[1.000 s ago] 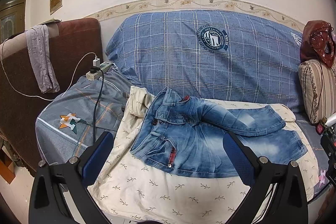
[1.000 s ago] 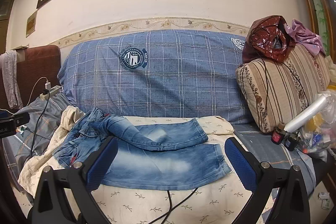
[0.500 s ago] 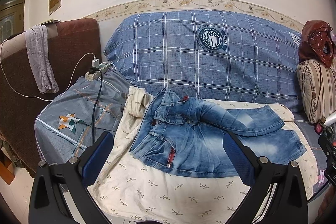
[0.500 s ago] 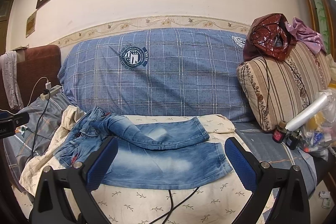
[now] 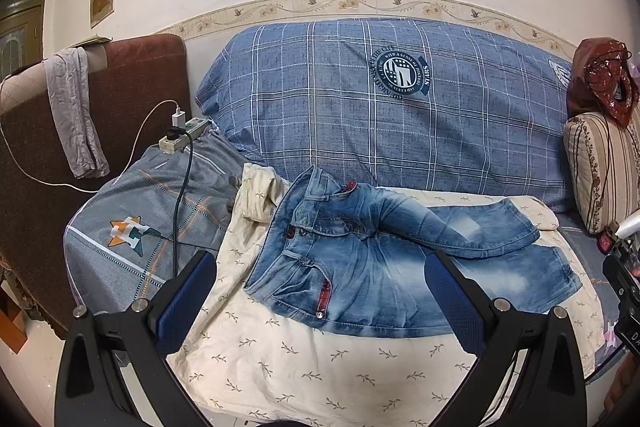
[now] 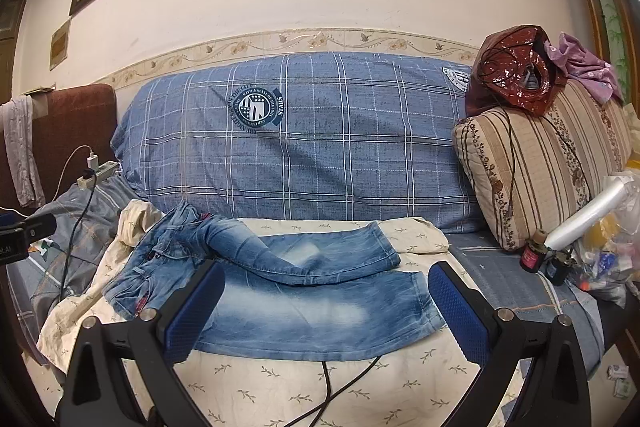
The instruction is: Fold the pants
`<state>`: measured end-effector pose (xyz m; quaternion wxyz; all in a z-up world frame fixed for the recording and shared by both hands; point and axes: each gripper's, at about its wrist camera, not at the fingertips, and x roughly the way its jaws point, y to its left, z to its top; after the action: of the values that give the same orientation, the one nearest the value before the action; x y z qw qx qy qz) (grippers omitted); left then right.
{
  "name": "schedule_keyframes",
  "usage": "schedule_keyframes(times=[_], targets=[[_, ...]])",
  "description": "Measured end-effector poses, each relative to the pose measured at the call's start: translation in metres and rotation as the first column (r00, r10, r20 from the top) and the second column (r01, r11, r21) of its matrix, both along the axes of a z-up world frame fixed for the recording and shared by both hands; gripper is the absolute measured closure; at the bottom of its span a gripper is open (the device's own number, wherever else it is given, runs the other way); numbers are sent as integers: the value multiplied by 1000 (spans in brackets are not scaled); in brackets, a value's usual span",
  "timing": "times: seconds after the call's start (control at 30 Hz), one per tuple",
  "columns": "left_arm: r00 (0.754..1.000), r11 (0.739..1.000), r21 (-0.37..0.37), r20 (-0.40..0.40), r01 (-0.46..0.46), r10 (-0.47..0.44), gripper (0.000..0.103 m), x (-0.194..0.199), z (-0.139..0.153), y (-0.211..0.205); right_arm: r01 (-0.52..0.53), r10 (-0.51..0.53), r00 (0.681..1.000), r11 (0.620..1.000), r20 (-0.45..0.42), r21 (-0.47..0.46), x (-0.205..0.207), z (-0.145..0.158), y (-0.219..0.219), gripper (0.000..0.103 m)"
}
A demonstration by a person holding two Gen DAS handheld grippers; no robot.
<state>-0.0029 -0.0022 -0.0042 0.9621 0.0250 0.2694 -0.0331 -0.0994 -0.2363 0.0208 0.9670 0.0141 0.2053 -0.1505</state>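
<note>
Faded blue jeans lie on a cream leaf-print sheet on the sofa seat. Their waistband is bunched at the left, the legs run right, and the upper leg lies crooked across the lower one. My left gripper hangs open in front of the waist and pocket area, above the sheet and apart from the cloth. The right gripper is open too, held before the legs, holding nothing. A black cable crosses the sheet below it.
A blue plaid cushion backs the seat. At the left are a grey patterned cover, a power strip with chargers and a brown armrest. At the right stand a striped cushion, a red bag and small bottles.
Both views have drifted slightly; the jeans lie as before and both grippers stay open and empty.
</note>
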Motion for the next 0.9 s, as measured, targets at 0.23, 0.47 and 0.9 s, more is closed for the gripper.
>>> schedule_keyframes(times=[0.23, 0.47, 0.9], targets=[[1000, 1000, 0, -1, 4, -4, 0, 0, -1, -1, 0, 0, 1000, 1000, -2, 1, 1, -1, 1, 0], [1000, 1000, 7, -9, 10, -10, 0, 1, -5, -3, 2, -2, 1000, 1000, -8, 4, 2, -2, 0, 0], [1000, 1000, 8, -22, 12, -11, 0, 4, -10, -5, 1, -1, 1000, 1000, -18, 7, 5, -8, -1, 0]])
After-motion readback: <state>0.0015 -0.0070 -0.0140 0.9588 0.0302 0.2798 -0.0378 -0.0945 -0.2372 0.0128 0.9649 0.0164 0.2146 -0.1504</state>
